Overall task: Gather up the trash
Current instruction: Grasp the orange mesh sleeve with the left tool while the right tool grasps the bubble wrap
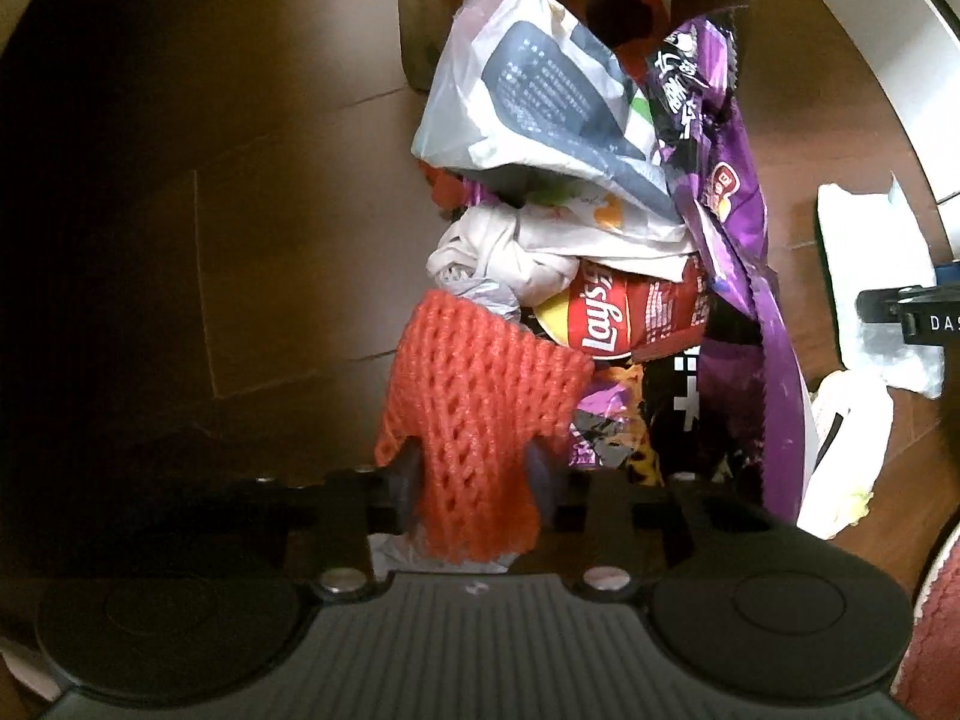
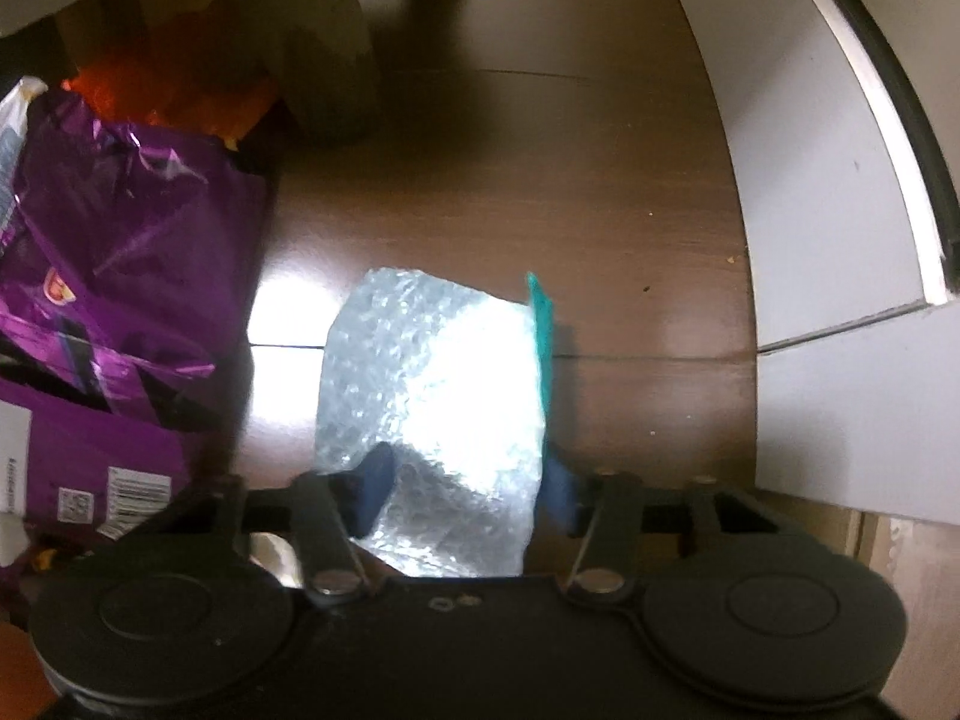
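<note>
Orange foam net (image 1: 480, 414) is pinched in your left gripper (image 1: 474, 468) jaws, trash heap (image 1: 600, 228) just beyond on the floor; right gripper (image 2: 465, 483) jaws sit half-open around bubble wrap (image 2: 438, 396), heap to its left.

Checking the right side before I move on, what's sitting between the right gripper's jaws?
In the right wrist view, a piece of clear bubble wrap with a teal strip along its right edge lies between the right gripper jaws, over dark wood floor.
</note>
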Demonstrator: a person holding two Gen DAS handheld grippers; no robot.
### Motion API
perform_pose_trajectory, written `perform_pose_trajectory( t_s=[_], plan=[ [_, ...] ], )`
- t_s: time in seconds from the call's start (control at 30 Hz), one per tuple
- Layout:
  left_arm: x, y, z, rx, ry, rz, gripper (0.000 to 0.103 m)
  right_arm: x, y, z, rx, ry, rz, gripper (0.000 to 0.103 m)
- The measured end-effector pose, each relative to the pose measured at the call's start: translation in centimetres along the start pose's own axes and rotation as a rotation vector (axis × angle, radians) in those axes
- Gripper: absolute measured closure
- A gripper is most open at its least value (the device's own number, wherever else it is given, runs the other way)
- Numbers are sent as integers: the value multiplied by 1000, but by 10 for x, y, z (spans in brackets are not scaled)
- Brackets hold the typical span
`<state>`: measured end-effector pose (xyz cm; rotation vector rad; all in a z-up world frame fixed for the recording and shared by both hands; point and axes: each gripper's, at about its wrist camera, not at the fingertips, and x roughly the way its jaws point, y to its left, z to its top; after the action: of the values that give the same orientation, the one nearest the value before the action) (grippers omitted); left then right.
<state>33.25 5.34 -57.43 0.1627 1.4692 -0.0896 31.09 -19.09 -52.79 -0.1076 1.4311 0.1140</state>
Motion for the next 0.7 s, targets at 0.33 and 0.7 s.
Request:
perform_pose_trajectory(
  t_s=[0.33, 0.7],
  plan=[
    [-45, 11, 8, -139, -20, -44, 88, -41, 2, -11, -11, -86, -8, 102],
    [-165, 27, -3, -215, -124, -107, 88, -173, -7, -8, 55, -220, 42, 102]
  ],
)
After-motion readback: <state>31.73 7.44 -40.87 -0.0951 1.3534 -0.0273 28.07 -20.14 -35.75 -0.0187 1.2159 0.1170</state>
